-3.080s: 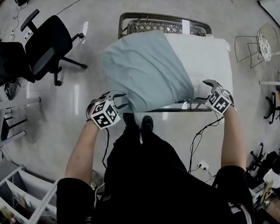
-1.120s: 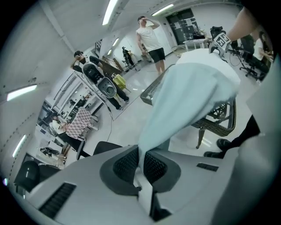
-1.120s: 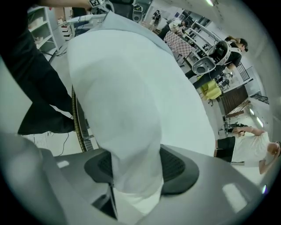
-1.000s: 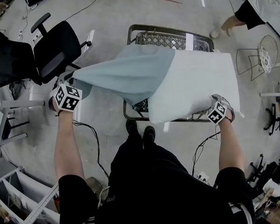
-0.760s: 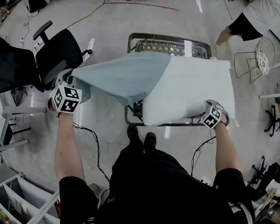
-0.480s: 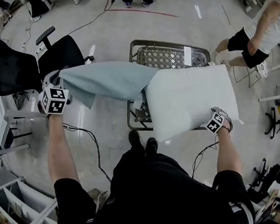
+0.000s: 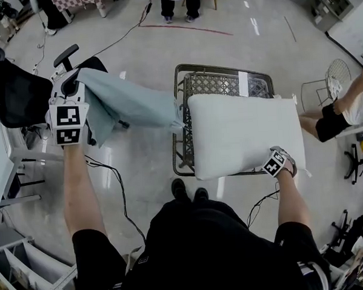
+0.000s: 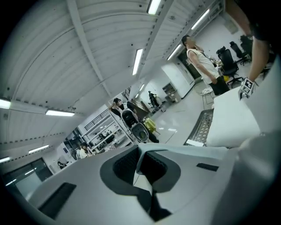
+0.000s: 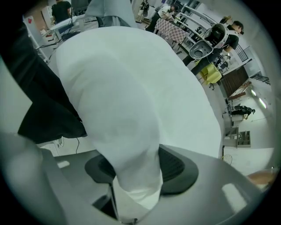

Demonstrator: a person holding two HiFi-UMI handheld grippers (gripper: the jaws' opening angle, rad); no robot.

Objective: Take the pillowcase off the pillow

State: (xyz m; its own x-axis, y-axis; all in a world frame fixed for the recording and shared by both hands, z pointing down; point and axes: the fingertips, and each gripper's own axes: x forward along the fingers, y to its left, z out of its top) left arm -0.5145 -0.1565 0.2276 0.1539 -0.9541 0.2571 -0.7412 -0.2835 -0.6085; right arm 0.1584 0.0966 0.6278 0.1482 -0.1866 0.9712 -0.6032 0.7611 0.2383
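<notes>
Pillowcase (image 7: 131,104): pale blue, limp, empty, stretched across centre-left, mouth just beside pillow (image 7: 241,135).
Pillow: white, bare, centre-right, over wire rack (image 7: 227,84).
Left gripper (image 7: 74,80): clamped on pillowcase.
Right gripper (image 7: 279,157): pinching pillow's corner.

the room is bright and evenly lit from long ceiling strip lights (image 8: 138,61), plain in the left gripper view. the glossy floor (image 7: 140,168) throws back pale streaks of glare. the white pillow (image 7: 244,132) is nearly washed out, while the grey-blue pillowcase (image 7: 131,104) keeps soft fold shadows. all views bulge like a fisheye, and both gripper views go black at the corners. the left tool (image 8: 140,160) and right tool (image 9: 138,171) are soft and out of focus near the lens.
</notes>
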